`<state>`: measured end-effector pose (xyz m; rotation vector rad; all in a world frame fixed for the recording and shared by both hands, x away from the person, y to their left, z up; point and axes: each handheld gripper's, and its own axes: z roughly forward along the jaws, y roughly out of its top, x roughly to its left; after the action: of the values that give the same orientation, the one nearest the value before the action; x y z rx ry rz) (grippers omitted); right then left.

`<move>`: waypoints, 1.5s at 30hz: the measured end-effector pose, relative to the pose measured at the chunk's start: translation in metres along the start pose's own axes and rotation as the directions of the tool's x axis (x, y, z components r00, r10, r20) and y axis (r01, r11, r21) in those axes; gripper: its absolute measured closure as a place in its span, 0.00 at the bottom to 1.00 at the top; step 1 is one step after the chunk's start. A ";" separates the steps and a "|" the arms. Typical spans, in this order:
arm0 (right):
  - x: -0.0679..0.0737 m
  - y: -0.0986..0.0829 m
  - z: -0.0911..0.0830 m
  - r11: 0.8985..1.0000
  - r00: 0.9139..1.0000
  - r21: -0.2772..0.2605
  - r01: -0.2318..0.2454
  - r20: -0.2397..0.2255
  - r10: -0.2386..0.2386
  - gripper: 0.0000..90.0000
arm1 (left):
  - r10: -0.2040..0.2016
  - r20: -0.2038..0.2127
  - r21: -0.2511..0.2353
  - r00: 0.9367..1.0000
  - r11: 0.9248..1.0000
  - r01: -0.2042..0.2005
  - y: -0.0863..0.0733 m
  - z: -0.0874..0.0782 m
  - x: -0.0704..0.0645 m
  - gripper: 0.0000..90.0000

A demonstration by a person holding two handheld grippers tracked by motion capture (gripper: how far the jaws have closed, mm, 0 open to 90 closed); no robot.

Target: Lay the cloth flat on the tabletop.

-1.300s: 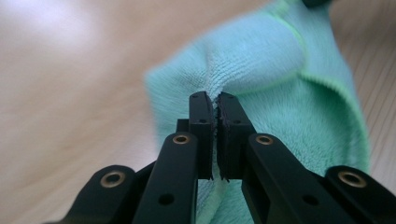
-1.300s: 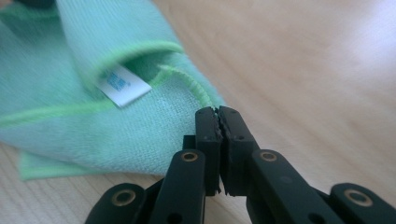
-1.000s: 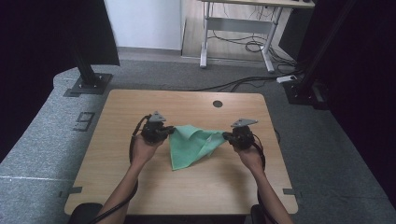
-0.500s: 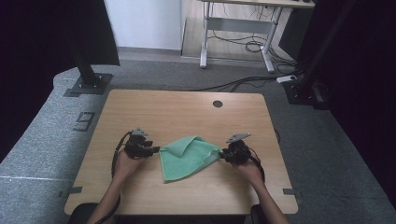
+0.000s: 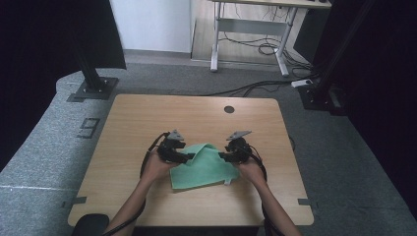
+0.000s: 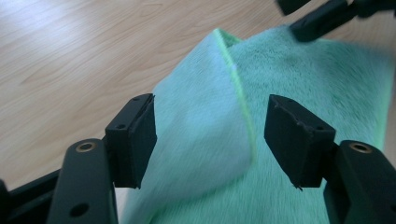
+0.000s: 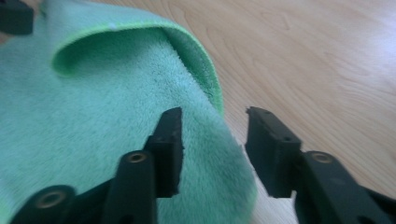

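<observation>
Green cloth lies on the wooden tabletop, near its front middle, partly folded over, with a raised fold along its upper edge. Left hand-held gripper stands wide apart over the cloth's left fold, gripping nothing. Right hand-held gripper is also parted, jaws astride the cloth's rolled right edge; contact appears slight, though blur prevents certainty. A round cable hole sits farther back, unobstructed.

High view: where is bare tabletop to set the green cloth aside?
Bare table lies across the far half around the round hole, down the left edge, and along the right edge. The near middle is crowded: green cloth between left gripper and right gripper.
</observation>
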<state>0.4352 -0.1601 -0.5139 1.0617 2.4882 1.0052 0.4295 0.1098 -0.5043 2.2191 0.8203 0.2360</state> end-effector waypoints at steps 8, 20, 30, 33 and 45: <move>0.004 -0.008 0.008 0.999 1.000 0.034 -0.003 -0.013 0.003 0.94 | 0.035 -0.095 0.095 0.995 0.995 -0.026 0.004 0.017 0.002 0.90; 0.018 -0.017 -0.034 0.998 0.998 -0.010 0.056 -0.036 -0.056 0.90 | -0.121 -0.108 0.022 0.987 0.992 0.124 -0.002 -0.025 0.034 0.88; 0.016 -0.039 -0.024 1.000 1.000 0.004 0.007 -0.004 -0.007 0.61 | -0.146 -0.138 0.038 0.980 0.988 0.152 -0.021 -0.018 0.048 0.52; 0.010 -0.035 -0.036 0.999 0.999 -0.031 -0.019 0.034 0.020 0.49 | -0.146 -0.121 0.010 0.982 0.989 0.148 -0.015 -0.022 0.049 0.44; 0.022 -0.061 -0.024 0.998 0.996 0.057 -0.029 0.084 0.025 0.29 | -0.105 -0.207 0.093 0.973 0.988 0.126 -0.023 0.011 0.057 0.34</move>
<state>0.3756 -0.1870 -0.5375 1.1336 2.4561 0.8818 0.4671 0.1502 -0.5327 2.2618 1.0916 0.3735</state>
